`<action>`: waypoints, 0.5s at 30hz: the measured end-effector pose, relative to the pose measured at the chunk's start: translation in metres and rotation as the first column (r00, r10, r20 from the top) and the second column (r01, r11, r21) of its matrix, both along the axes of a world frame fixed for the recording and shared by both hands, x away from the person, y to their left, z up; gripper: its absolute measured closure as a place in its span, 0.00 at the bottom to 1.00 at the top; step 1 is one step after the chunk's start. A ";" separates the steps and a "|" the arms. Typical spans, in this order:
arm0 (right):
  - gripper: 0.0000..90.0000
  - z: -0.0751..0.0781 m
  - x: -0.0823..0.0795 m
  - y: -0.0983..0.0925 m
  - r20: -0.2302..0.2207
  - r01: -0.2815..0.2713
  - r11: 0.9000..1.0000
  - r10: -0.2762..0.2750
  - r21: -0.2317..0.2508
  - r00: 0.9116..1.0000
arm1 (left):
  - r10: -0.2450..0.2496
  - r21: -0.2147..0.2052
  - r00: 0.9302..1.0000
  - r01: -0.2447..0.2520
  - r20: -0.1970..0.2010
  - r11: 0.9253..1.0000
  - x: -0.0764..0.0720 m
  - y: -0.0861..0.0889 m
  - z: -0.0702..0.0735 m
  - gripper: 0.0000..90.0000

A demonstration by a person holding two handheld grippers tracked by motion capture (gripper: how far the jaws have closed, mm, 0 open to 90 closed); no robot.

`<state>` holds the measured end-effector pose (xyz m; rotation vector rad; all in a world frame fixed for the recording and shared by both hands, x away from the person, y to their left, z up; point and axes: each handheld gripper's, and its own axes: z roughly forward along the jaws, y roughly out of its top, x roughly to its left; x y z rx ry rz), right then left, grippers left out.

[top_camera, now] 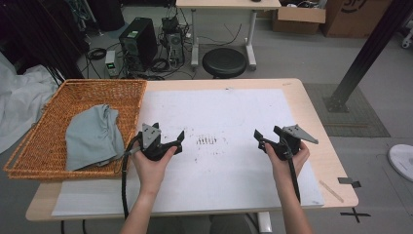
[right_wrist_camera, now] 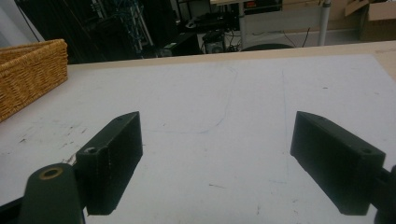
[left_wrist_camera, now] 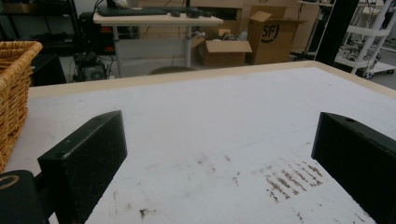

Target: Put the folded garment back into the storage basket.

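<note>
A wicker basket (top_camera: 58,97) stands on the table's left end with a grey cloth (top_camera: 92,136) lying in it. A white sheet (top_camera: 219,107) covers most of the tabletop. My left gripper (top_camera: 170,134) is held just right of the basket, open, with nothing between its fingers. In the left gripper view, the left gripper (left_wrist_camera: 219,154) points across the sheet, over dark scuff marks (left_wrist_camera: 289,179), with the basket (left_wrist_camera: 14,88) at the left edge. My right gripper (top_camera: 267,132) hovers over the sheet's right half, open and empty. The right gripper (right_wrist_camera: 219,154) faces bare sheet, the basket (right_wrist_camera: 28,74) far left.
Beyond the table's far edge are a black stool (top_camera: 224,61), a computer tower (top_camera: 139,41), cables, another desk (top_camera: 229,5) and cardboard boxes (top_camera: 297,19). A black slanted post (top_camera: 370,48) rises at the right. White fabric (top_camera: 19,107) lies left of the basket.
</note>
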<state>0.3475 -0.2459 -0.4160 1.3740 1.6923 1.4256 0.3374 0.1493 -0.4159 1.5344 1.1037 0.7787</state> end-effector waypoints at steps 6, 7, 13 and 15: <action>0.19 0.000 0.000 0.000 0.002 0.001 1.000 -0.001 0.002 1.000 | 0.000 0.002 1.000 0.000 0.000 1.000 0.000 0.000 0.000 0.04; 0.19 0.000 -0.001 0.000 0.002 0.001 1.000 -0.001 0.000 1.000 | -0.003 0.002 1.000 0.003 -0.001 1.000 0.000 0.000 0.000 0.04; 0.19 0.001 -0.001 -0.001 0.005 0.002 1.000 -0.002 0.002 1.000 | -0.002 0.003 1.000 0.002 0.002 1.000 0.000 -0.001 0.001 0.04; 0.19 0.001 -0.001 -0.001 0.005 0.002 1.000 -0.002 0.002 1.000 | -0.002 0.003 1.000 0.002 0.002 1.000 0.000 0.000 0.001 0.04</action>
